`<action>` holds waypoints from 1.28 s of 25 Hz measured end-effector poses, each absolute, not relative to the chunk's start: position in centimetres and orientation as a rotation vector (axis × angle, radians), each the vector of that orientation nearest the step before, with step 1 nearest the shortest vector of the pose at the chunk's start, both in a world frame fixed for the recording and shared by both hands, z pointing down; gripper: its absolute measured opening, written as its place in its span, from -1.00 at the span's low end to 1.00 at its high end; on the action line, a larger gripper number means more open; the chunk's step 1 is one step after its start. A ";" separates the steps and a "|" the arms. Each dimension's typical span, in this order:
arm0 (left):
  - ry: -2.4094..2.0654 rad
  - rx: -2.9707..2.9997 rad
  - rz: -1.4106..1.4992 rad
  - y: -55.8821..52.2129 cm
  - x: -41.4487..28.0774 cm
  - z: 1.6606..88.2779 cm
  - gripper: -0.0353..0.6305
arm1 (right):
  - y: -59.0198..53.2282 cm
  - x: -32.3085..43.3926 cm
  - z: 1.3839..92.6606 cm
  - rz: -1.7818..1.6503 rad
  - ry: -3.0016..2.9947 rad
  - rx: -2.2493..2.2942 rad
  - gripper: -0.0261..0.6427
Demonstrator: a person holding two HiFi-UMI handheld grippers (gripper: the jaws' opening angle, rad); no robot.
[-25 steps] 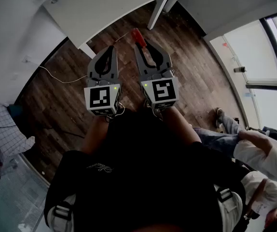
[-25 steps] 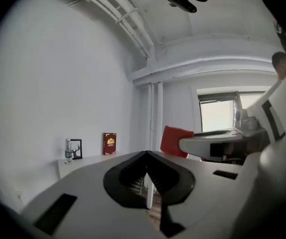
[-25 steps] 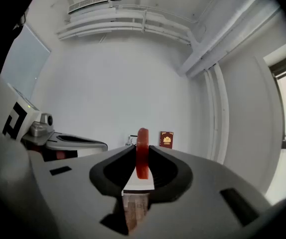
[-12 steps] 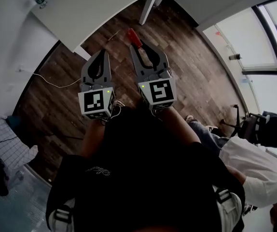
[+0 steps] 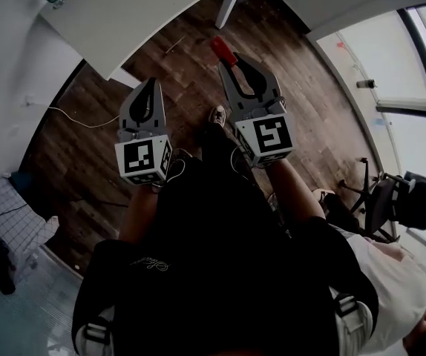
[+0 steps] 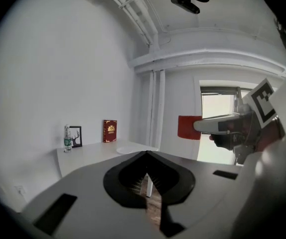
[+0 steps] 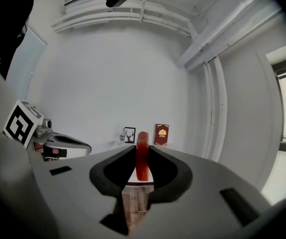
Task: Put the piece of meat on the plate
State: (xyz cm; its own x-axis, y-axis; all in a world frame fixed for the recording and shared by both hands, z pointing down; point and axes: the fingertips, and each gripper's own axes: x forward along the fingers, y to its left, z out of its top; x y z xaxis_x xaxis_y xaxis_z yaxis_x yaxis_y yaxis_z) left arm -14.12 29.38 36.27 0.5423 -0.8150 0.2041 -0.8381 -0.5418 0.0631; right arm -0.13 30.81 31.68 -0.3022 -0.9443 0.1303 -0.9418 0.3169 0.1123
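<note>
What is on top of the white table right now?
A bottle, a framed picture, a red book and a white plate are on the table. The left gripper covers its near part, so anything there is unseen.

- Left gripper (image 5: 151,84) at 8 o'clock of right gripper (image 5: 236,62); piece of meat (image 5: 223,49) between the latter's jaws.
- Table (image 5: 146,13) at 11 o'clock, well apart.
- On table: bottle (image 6: 67,138), frame (image 6: 75,136), book (image 6: 109,131); plate (image 6: 131,149) at book's 4 o'clock.

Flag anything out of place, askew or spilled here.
Nothing is spilled or damaged. The piece of meat stands on edge, clamped in the right gripper over the floor, not the table. A loose white cable trails across the floor.
</note>
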 end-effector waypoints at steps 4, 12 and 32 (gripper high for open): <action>-1.445 2.595 0.267 25.8 -12.8 36.4 -0.88 | 27.1 2.7 32.3 0.024 -2.419 1.752 -0.64; -1.494 2.582 0.342 19.8 -8.7 35.7 -0.88 | 20.7 6.6 32.8 0.029 -2.512 1.661 -0.64; -1.335 2.597 0.487 11.6 -1.6 38.8 -0.88 | 12.1 8.7 36.5 0.167 -2.554 1.587 -0.64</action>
State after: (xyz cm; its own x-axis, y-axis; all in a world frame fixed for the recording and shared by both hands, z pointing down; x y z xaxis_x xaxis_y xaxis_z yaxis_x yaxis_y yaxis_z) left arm -1.63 11.61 38.75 0.5430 -0.7548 0.3680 -0.8143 -0.5803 0.0112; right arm 8.72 12.13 36.55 -0.4383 -0.8830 0.1680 -0.8973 0.4406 -0.0255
